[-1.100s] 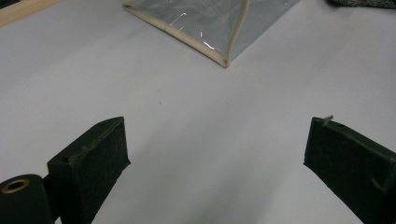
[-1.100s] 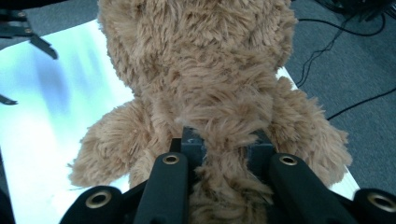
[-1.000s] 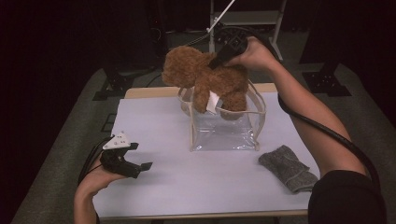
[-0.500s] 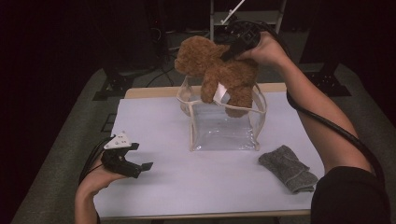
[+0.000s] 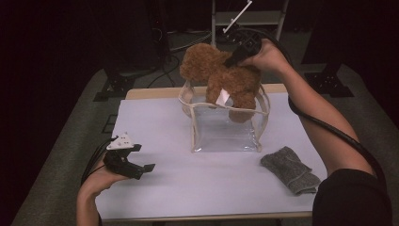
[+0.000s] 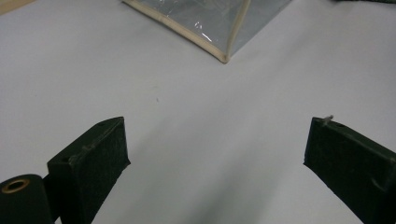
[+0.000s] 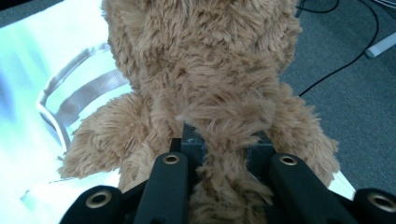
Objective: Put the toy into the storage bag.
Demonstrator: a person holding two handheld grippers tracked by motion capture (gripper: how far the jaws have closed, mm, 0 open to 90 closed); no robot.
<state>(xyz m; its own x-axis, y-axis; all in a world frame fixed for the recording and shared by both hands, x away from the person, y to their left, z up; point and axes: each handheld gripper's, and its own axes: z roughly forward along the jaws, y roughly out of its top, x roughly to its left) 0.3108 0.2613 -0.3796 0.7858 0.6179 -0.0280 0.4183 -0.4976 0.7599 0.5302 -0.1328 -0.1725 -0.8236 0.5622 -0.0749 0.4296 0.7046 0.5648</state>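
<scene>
Closest to the person, the left gripper (image 5: 141,165) sits low over the white table (image 5: 197,183), well to the near-left of the clear plastic bag (image 5: 226,129); its jaws are wide apart with nothing between them. A grey knit cloth (image 5: 289,169) lies flat just off the bag's near-right corner. Further back, the right gripper (image 5: 235,60) has its jaws clamped on the brown teddy bear (image 5: 221,77), which hangs right over the bag's open top, legs dipping inside the rim.

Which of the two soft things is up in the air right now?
The brown teddy bear, gripped by the right tongs above the clear bag; the grey sock lies flat on the table.
</scene>
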